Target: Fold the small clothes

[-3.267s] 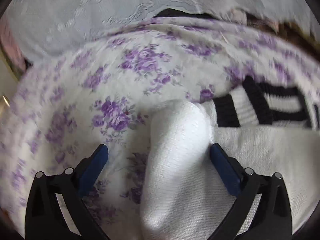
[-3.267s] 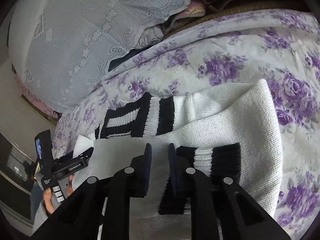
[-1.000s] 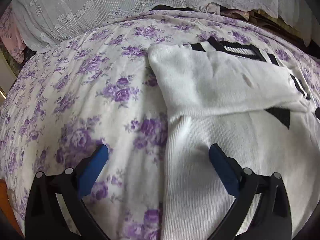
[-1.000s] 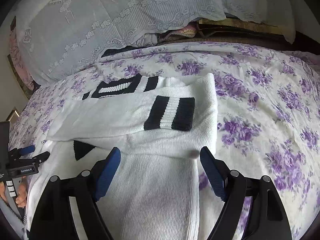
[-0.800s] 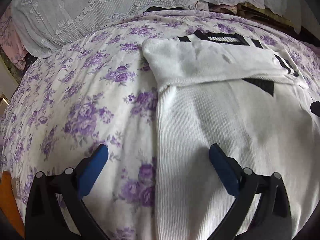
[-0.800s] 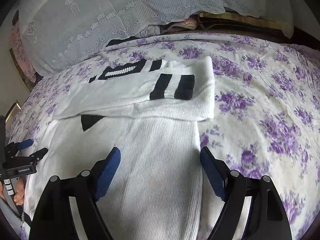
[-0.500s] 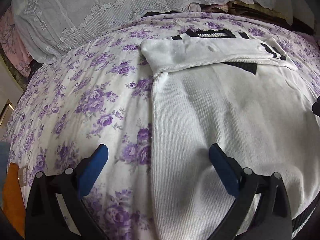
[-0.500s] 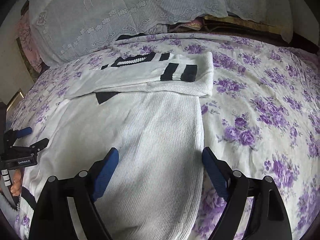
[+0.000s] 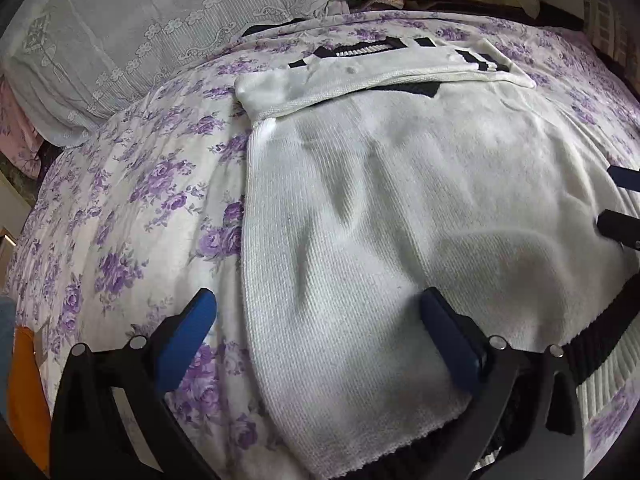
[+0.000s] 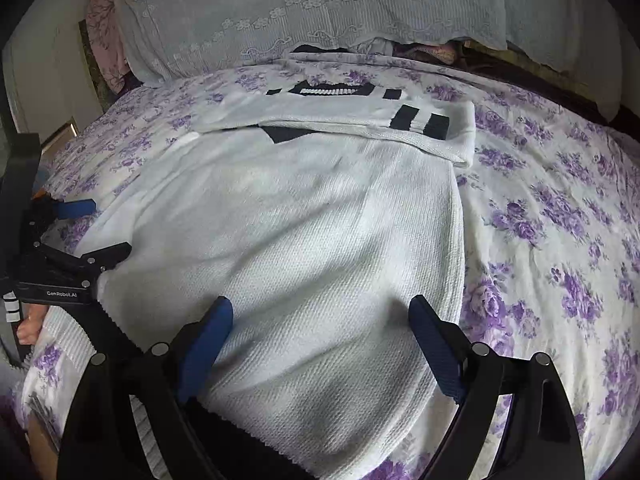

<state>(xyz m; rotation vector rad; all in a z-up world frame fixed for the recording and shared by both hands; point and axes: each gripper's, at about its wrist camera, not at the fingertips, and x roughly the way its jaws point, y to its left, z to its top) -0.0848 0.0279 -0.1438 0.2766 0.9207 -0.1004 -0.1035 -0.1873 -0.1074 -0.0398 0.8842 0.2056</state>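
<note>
Sweater (image 9: 400, 208) lies flat on the bed (image 9: 132, 200), long axis running away from both tongs. Left tongs (image 9: 316, 328) and right tongs (image 10: 320, 332) gape wide, empty, over its near hem, one at each corner (equally near). Sleeves (image 10: 360, 120) are folded across its far end. Hem's black band is partly hidden behind the tongs.

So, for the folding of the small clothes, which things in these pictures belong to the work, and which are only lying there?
Part of the job:
- white knit sweater with black stripes, sleeves folded across its far end
- left gripper, open
- right gripper, open

Just lying about:
- floral bedsheet under the sweater
- lace cover at the far side
- pink cloth
- orange object, unclear what it is
</note>
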